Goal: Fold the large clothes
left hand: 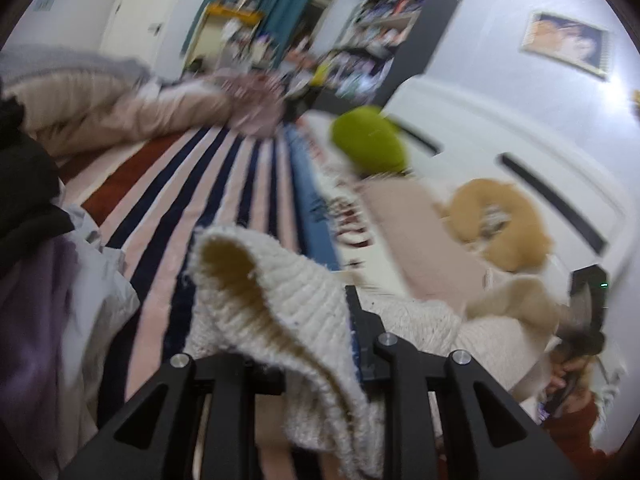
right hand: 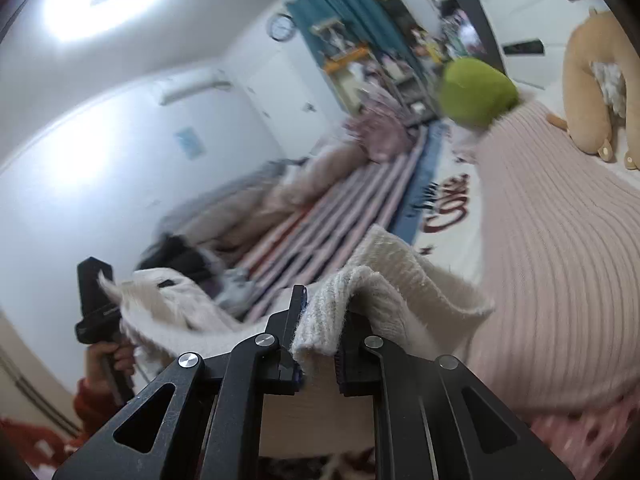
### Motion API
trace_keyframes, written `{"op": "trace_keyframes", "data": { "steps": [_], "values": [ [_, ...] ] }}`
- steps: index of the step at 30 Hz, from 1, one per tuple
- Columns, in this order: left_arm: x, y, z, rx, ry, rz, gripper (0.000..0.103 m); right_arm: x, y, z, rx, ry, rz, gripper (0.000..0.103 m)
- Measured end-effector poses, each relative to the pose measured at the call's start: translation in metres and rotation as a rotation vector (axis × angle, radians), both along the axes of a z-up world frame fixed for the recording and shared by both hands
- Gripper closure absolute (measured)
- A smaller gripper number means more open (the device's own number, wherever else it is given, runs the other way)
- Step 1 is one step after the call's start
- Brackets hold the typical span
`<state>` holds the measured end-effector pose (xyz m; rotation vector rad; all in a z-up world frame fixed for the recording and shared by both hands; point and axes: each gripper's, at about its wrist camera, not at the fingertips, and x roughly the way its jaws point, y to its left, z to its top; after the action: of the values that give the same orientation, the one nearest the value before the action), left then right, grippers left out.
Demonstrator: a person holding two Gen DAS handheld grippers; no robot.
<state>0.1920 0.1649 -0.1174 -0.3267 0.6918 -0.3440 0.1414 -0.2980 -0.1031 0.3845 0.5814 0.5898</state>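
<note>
A: State of the left tongs (left hand: 316, 344)?

B: Closed on a fold of the cream sweater (left hand: 280, 292). The knit drapes over the left finger and hides it; only the right finger (left hand: 356, 320) shows clearly. The contact point itself is covered by fabric.

A: And the right tongs (right hand: 320, 328)?

B: Gripping the same sweater (right hand: 352, 312). A ribbed edge is pinched between both fingers (right hand: 294, 312), and the cloth rises above them in a hump.

A: Where is the sweater?

B: Held up between the 2 tongs, above the bed (left hand: 224, 184). Its lower part runs out of frame in both views, so whether it touches the bed cannot be told.

A: What else is readable?

B: The striped cover (right hand: 320, 216) lies beneath. A pink knit (right hand: 560, 240) sits to the right, with a green cushion (right hand: 476, 92) beyond it and a tan neck pillow (right hand: 580, 80) near the wall. In the left wrist view, dark clothes (left hand: 24, 184) are cut off at the left edge.

A: Any limits?

B: Both views are motion-blurred. The shelves (left hand: 384, 28) at the back are unreadable. In each view the other tongs appear at the edge, partly behind sweater fabric.
</note>
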Motion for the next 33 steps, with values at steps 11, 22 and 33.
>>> {"op": "trace_keyframes", "data": {
  "steps": [11,22,33],
  "values": [
    [0.146,-0.012,-0.119,-0.007,0.360,0.042,0.063,0.179,0.003,-0.093,-0.169,0.337,-0.128,0.090],
    [0.069,-0.019,-0.011,-0.112,0.087,-0.136,0.024,0.097,-0.007,-0.022,-0.108,0.100,-0.034,0.047],
    [0.083,-0.066,-0.114,0.063,0.310,-0.105,0.025,0.103,0.094,-0.111,-0.347,0.259,0.067,0.096]
  ]
}}
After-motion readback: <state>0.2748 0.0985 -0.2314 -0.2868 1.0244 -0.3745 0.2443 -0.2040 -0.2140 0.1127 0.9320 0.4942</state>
